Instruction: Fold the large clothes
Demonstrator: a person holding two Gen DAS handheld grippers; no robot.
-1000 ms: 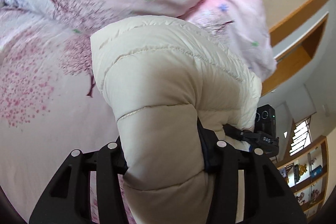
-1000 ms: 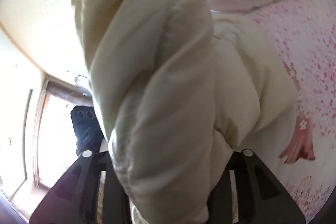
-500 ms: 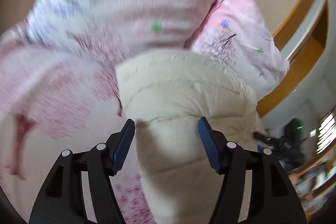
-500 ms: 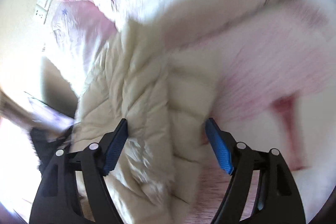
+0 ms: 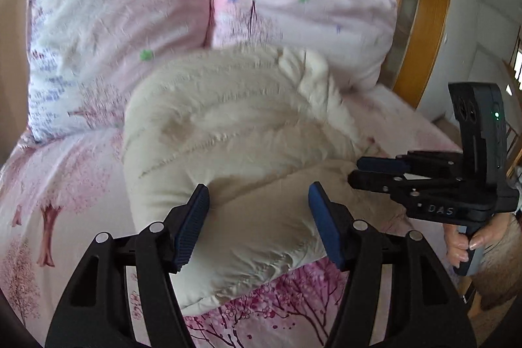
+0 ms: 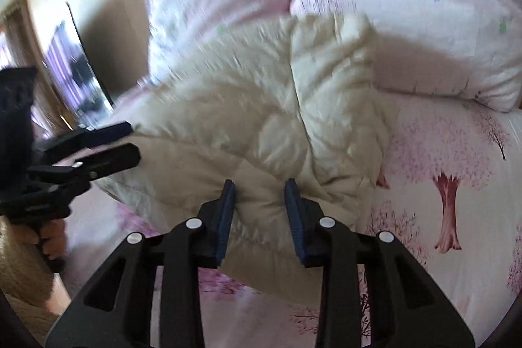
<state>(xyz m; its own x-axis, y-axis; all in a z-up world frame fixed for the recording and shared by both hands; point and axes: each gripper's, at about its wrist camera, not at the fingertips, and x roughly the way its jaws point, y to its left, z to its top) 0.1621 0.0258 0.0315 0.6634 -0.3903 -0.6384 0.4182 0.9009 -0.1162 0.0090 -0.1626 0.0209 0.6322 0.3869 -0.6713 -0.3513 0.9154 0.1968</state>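
A cream quilted puffer jacket lies folded in a bundle on the pink bed, in front of the pillows; it also shows in the right wrist view. My left gripper is open, its blue pads apart just above the jacket's near edge, holding nothing. My right gripper is open with a narrower gap, its tips at the jacket's near edge, fabric showing between them but not pinched. Each gripper shows from the side in the other's view, the right one and the left one.
Two pink floral pillows lean against the wall behind the jacket. The bed sheet with cherry-tree print stretches to the right. A wooden door frame stands at the right, a dark screen at the left.
Both grippers held the jacket up a second ago, let go of it half a second ago, and have drawn back. The jacket now rests on the bed.
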